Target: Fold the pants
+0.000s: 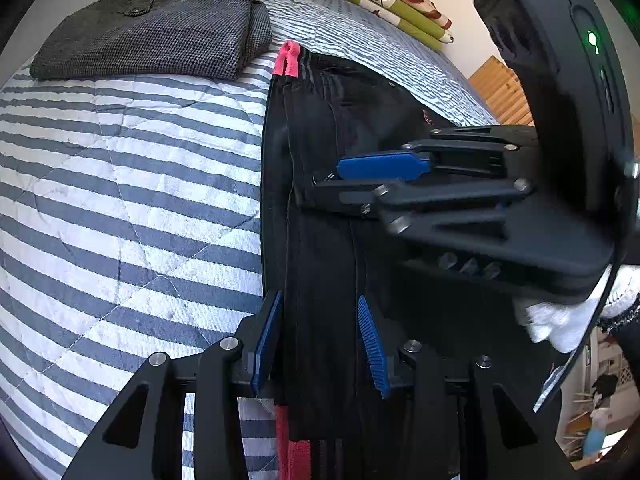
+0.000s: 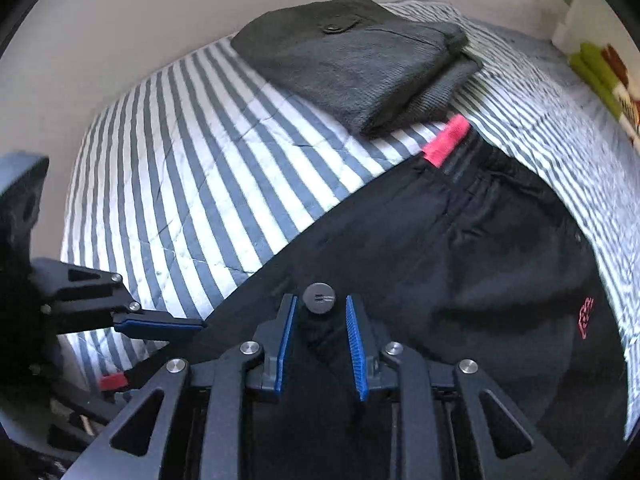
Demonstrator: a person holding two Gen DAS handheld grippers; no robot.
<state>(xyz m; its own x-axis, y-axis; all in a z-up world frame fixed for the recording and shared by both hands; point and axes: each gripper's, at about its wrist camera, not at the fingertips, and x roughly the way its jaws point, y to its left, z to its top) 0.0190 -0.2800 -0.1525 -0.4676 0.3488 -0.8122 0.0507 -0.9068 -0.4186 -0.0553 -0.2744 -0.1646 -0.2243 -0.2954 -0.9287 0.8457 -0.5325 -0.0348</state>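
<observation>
On the striped quilt (image 1: 120, 184), black pants (image 1: 320, 208) lie folded, both jaws clamping them.

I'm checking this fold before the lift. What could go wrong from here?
1. The left gripper straddles only the edge of the black pants; some layers may slip out.
2. The right gripper sits over a black button, which may keep the pads off the cloth.
3. The folded grey pants lie close; a swing could disturb them.
</observation>
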